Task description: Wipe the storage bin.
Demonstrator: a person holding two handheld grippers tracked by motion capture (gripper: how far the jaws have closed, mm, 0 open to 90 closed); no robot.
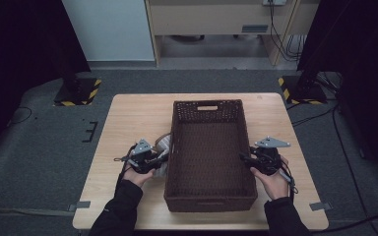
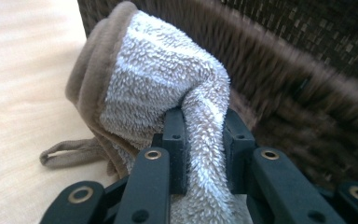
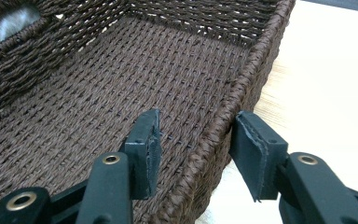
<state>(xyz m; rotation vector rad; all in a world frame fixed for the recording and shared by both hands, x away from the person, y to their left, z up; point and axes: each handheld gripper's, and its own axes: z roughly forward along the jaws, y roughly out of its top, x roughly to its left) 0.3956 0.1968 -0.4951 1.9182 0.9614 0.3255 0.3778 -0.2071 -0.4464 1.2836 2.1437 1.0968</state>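
The dark brown woven wicker basket (image 1: 210, 196) sits on the pale wooden worktop (image 1: 128, 118). Just outside its left wall, the left claw (image 2: 204, 140) pinches a fluffy white, brown-edged towel (image 2: 158, 84). The right claw (image 3: 198, 149) straddles the right rim, pads apart.

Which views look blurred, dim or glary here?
High view: dim, the room's sides nearly black, but table and basket readable. Left gripper view: towel sharp between the jaws, basket wall behind smeared, table washed pale. Right gripper view: basket rim crisp, table beside it overexposed.
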